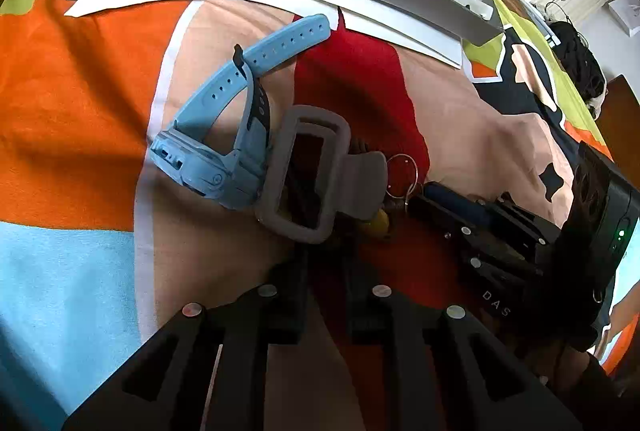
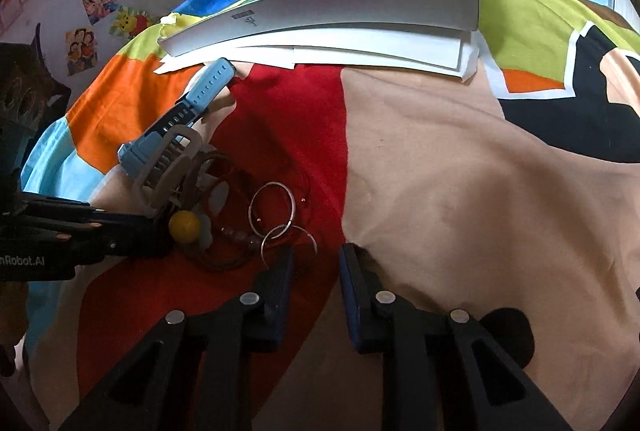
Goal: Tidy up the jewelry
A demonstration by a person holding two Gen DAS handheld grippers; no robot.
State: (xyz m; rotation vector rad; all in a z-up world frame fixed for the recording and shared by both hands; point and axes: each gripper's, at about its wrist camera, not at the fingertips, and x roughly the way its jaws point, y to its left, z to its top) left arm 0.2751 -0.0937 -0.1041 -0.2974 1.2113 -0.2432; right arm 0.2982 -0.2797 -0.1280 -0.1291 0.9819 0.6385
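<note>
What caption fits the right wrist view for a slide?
Right gripper beside hoop earrings on a bedsheet; blue watch and white box behind.

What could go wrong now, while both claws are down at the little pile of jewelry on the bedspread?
1. The hoops, yellow bead, cords and grey watch frame lie tangled, so lifting one piece may drag the others along.
2. The left claw and right claw are close together and could bump.
3. The thin hoops may slip away on the soft bedspread.
</note>
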